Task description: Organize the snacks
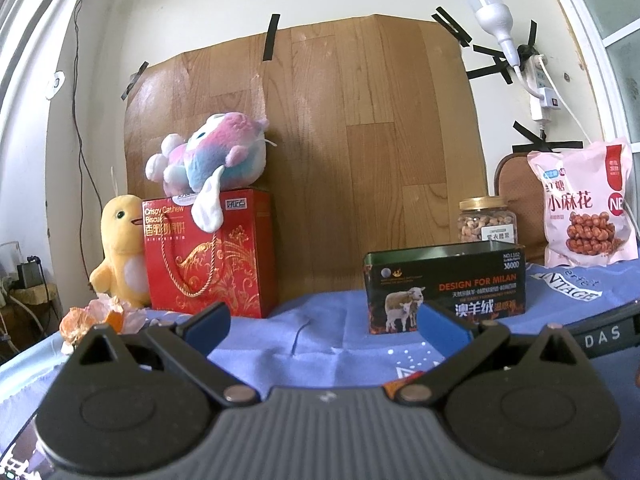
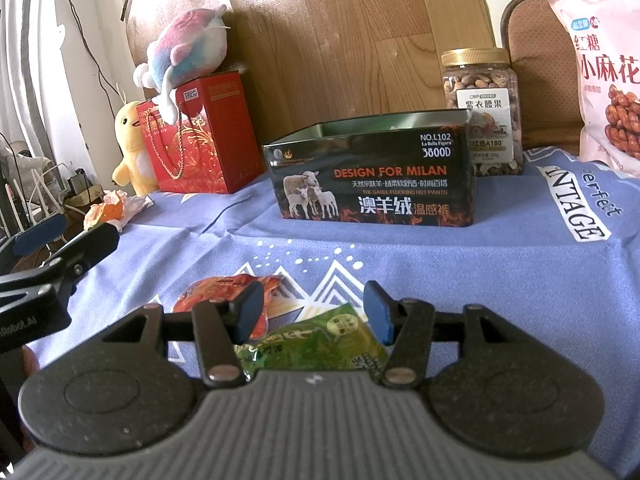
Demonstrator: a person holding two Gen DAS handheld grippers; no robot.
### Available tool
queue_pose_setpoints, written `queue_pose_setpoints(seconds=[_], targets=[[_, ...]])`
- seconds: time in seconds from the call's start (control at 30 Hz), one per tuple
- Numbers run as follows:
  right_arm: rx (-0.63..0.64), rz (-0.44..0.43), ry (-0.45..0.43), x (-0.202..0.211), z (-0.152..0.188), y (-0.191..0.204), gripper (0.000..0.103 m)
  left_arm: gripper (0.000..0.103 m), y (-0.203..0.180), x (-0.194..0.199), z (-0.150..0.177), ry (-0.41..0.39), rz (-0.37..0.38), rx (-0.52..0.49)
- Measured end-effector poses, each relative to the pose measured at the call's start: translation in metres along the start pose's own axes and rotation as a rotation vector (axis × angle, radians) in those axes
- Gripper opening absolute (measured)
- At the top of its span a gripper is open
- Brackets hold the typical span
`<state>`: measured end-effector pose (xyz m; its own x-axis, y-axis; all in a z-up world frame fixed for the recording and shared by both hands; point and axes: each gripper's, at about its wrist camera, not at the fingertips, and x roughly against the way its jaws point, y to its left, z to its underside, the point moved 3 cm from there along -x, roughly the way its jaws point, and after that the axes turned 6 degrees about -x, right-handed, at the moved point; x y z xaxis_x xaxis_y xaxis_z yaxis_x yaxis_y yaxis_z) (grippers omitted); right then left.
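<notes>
A green snack packet [image 2: 316, 344] lies on the blue cloth [image 2: 400, 264], low between the blue pads of my right gripper [image 2: 314, 314]. The pads stand apart and do not press on it. A red-orange snack packet [image 2: 216, 294] lies just left of it, partly behind the left finger. Further back stands an open black tin box [image 2: 372, 176] printed with sheep, also seen ahead in the left wrist view [image 1: 444, 284]. My left gripper [image 1: 324, 326] hovers over the cloth, open and empty, and its fingers reach into the right wrist view from the left edge [image 2: 72, 236].
A nut jar [image 2: 480, 112] and a pink snack bag [image 2: 608, 80] stand behind the tin at the right. At back left are a red gift box [image 2: 204, 136], a yellow plush [image 2: 132, 144], a pink-blue plush [image 2: 188, 48] and crumpled orange wrapping [image 2: 108, 210].
</notes>
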<state>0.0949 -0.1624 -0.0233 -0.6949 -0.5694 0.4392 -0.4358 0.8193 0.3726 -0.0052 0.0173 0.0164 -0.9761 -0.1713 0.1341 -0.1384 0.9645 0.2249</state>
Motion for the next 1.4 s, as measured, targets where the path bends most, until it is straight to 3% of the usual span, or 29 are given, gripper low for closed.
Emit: queue_pose_setpoints(seconds=[1.4], targets=[[0.004, -0.004, 0.002, 0.0002, 0.0011, -0.0001, 0.058, 0.103, 0.0037, -0.0069, 0.0010, 0.051, 0.009, 0.037]])
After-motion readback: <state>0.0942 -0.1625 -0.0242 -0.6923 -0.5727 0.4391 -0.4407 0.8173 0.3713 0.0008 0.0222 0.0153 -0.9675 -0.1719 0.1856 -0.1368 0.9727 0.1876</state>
